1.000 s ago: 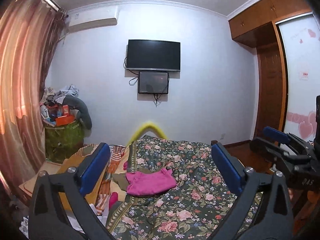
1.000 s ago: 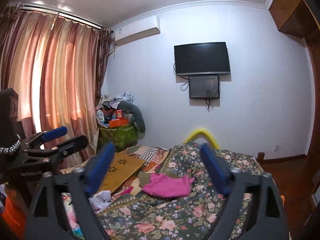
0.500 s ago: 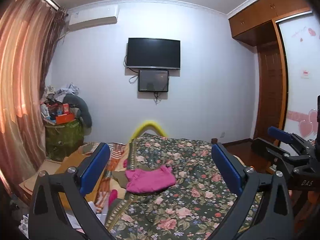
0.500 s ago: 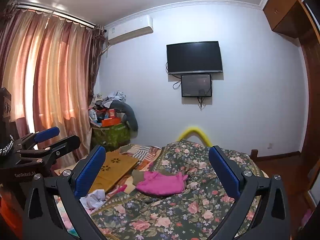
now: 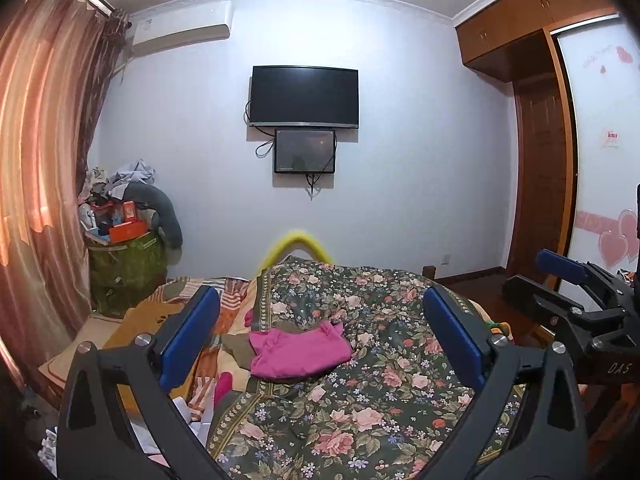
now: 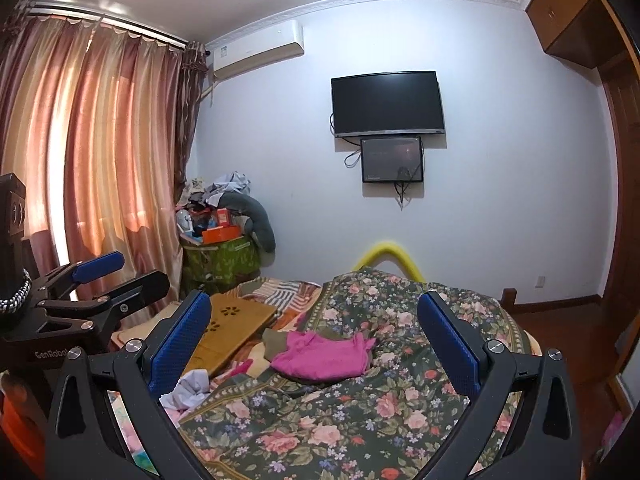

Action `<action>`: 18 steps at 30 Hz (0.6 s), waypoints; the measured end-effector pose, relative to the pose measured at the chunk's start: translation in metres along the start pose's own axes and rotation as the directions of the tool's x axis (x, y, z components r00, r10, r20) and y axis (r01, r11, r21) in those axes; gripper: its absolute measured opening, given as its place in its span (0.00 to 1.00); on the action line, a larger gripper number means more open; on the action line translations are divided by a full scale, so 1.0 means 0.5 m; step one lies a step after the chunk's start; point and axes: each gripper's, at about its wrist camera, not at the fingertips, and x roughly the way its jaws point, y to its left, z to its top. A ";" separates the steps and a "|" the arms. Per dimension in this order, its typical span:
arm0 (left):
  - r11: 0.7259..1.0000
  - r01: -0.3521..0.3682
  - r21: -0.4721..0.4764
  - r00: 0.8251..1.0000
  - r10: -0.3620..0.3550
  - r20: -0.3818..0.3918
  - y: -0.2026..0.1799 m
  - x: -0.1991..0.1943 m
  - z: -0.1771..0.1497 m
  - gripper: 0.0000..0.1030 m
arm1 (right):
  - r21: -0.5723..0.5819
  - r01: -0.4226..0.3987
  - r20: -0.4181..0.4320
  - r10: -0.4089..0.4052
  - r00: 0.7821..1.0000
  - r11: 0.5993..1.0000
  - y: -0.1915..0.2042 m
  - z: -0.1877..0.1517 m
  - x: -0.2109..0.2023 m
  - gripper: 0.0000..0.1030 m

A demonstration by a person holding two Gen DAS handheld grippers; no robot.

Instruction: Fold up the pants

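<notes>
Both grippers are hanging over the bed w/ jaws wide apart, left gripper (image 5: 320,340) and right gripper (image 6: 314,340) holding nothing. Pink pants (image 5: 298,350) are lying on the floral bedspread (image 5: 380,400), looking already folded; prob. nothing left to do.

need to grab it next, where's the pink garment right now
The pink garment lies on the floral bedspread, mid-bed, ahead of both claws in both wrist views, partly over an olive cloth on its left.
</notes>
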 end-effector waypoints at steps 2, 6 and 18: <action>1.000 0.002 -0.002 1.000 -0.002 -0.006 -0.001 0.005 -0.001 1.00 | 0.003 0.002 0.000 -0.002 1.000 1.000 -0.002 0.000 -0.001 1.00; 1.000 0.005 -0.009 1.000 -0.005 -0.011 0.002 0.011 -0.003 1.00 | 0.005 0.006 -0.001 -0.006 1.000 1.000 -0.005 0.001 -0.001 1.00; 1.000 0.013 -0.015 1.000 -0.013 -0.027 0.002 0.032 -0.005 1.00 | 0.016 0.008 -0.005 -0.008 1.000 1.000 -0.012 0.006 -0.002 1.00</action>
